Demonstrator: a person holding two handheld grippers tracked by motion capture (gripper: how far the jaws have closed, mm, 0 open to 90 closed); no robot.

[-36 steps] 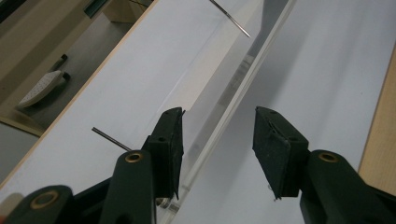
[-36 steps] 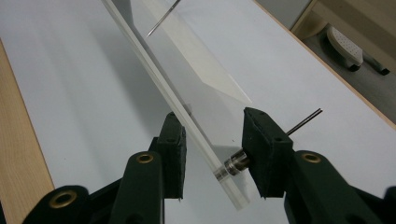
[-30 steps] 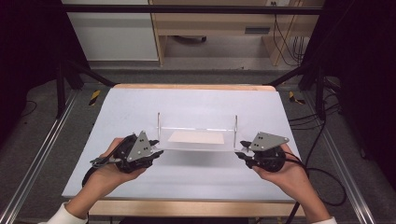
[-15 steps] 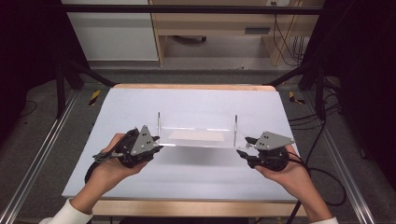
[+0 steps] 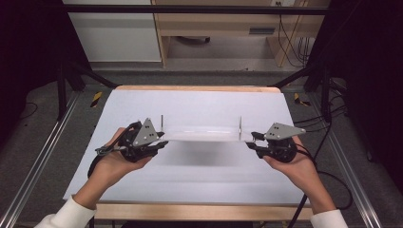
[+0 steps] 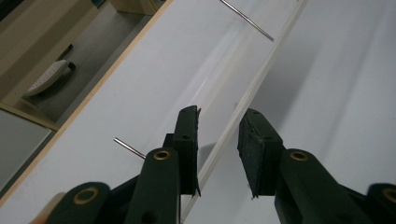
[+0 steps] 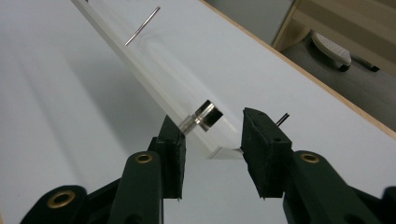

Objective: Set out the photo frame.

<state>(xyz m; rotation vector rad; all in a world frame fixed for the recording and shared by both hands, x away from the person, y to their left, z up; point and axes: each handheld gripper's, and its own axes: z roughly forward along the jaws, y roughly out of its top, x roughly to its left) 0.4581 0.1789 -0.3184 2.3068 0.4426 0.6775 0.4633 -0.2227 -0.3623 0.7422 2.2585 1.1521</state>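
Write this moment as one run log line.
left tool: grips clear plate end | right tool: jaws just closed further on other end | plate: held above table

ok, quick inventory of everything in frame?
clear plate: 1, transparent, held above the table
metal pins: 2, silver, upright near the plate's ends
table: 1, white top, wood edge
yellow-black items: 2, on the floor by the table's far corners
left gripper: 1, black, shut on the plate's left end
right gripper: 1, black, jaws just closed further, plate's corner between them
hands: 2, white sleeves
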